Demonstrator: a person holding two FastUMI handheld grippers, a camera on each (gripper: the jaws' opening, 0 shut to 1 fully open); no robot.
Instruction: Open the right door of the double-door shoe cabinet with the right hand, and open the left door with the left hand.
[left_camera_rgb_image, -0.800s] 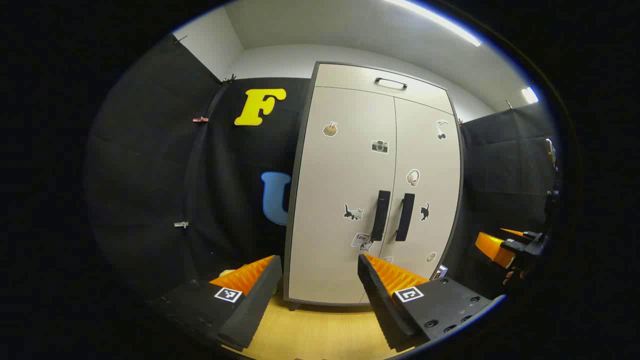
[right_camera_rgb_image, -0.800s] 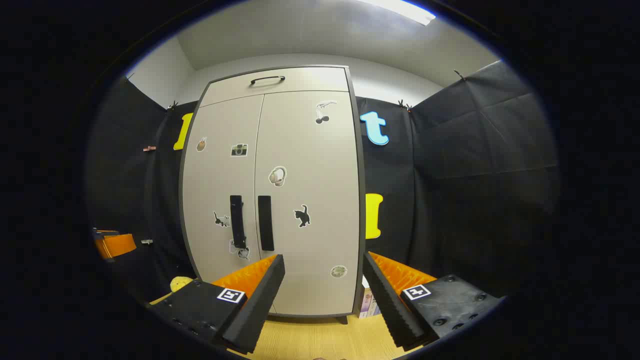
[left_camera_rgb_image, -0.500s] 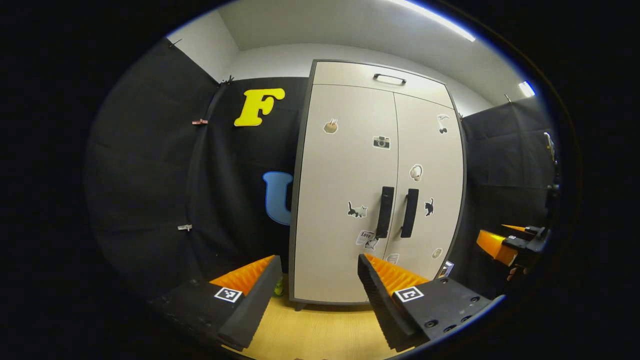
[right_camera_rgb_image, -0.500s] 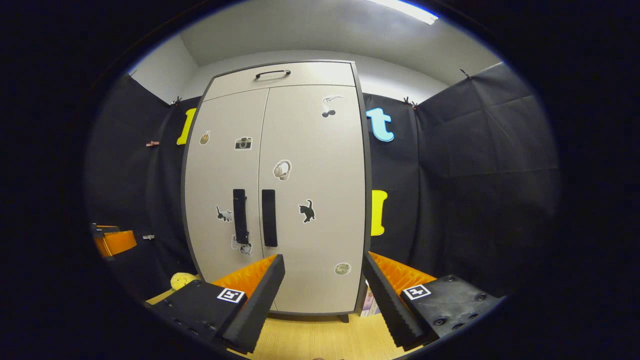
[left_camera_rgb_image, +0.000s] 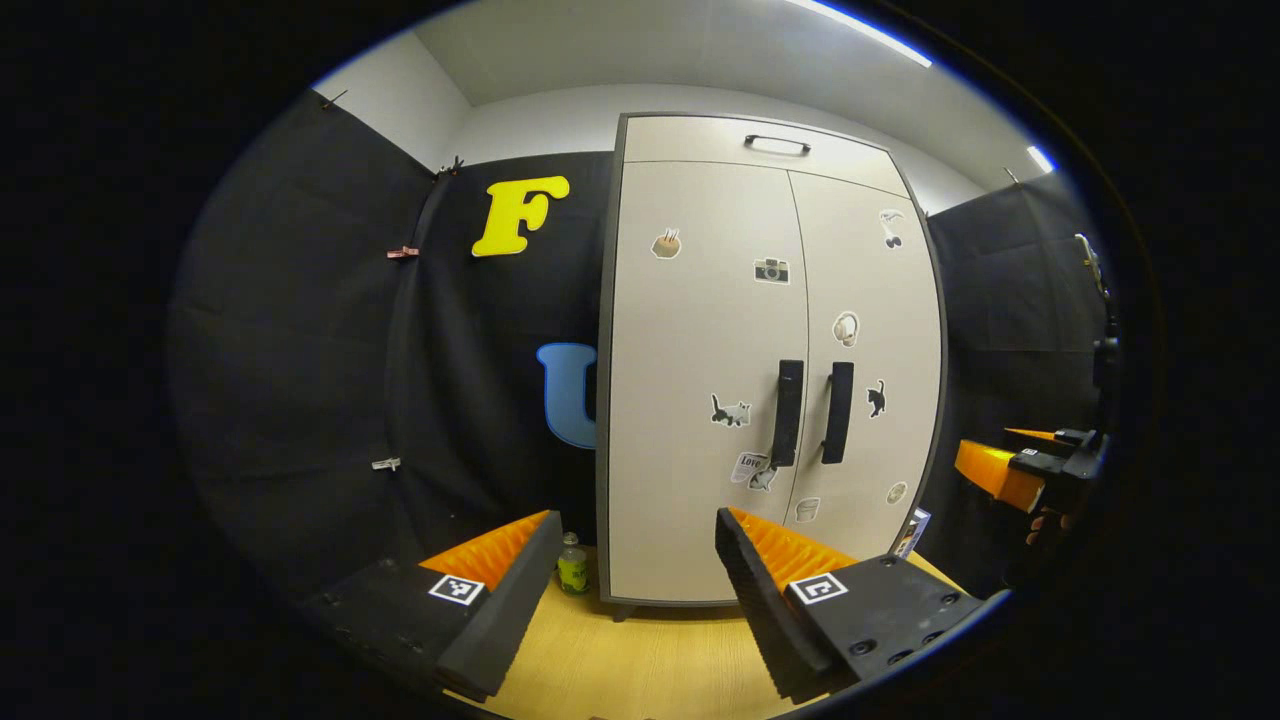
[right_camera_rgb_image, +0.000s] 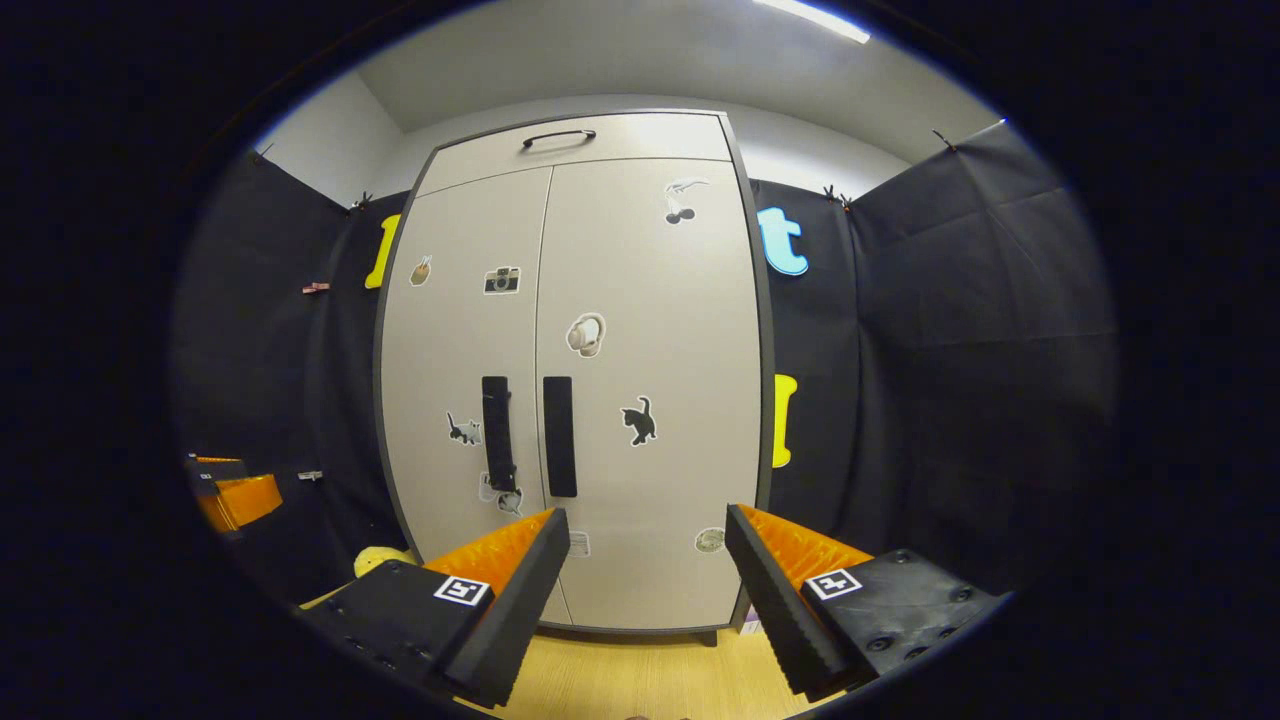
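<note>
Shoe cabinet (left_camera_rgb_image: 700, 400), pale with a dark frame, stands upright on a light wooden floor (left_camera_rgb_image: 640, 670) against the black cloth wall of the booth; in the right gripper view the shoe cabinet (right_camera_rgb_image: 660, 420) is seen nearly square on. Both its doors are closed. The left door (left_camera_rgb_image: 690, 330) and right door (left_camera_rgb_image: 880, 300) meet at a centre seam, and each carries a dark vertical handle just beside that seam: left handle (left_camera_rgb_image: 787, 413), right handle (left_camera_rgb_image: 838, 412). A shallow top panel holds a slim dark bar handle (left_camera_rgb_image: 776, 145).

Small stickers dot the doors, among them a camera sticker (left_camera_rgb_image: 771, 270), a black cat sticker (right_camera_rgb_image: 638, 420) and a grey cat sticker (left_camera_rgb_image: 731, 411). One sticker (left_camera_rgb_image: 752, 468) below the left handle bears writing too small to read.

The left gripper (left_camera_rgb_image: 635, 530) has its fingers spread wide, holding nothing, well apart from the cabinet. The right gripper (right_camera_rgb_image: 645, 530) is likewise spread and empty, short of the doors; in the left gripper view the right gripper (left_camera_rgb_image: 1030, 470) is at the far right edge.

A small green bottle (left_camera_rgb_image: 572, 568) stands on the floor by the cabinet's left foot, its label unreadable. A yellow object (right_camera_rgb_image: 380, 560), partly hidden, lies at the cabinet's lower left.
</note>
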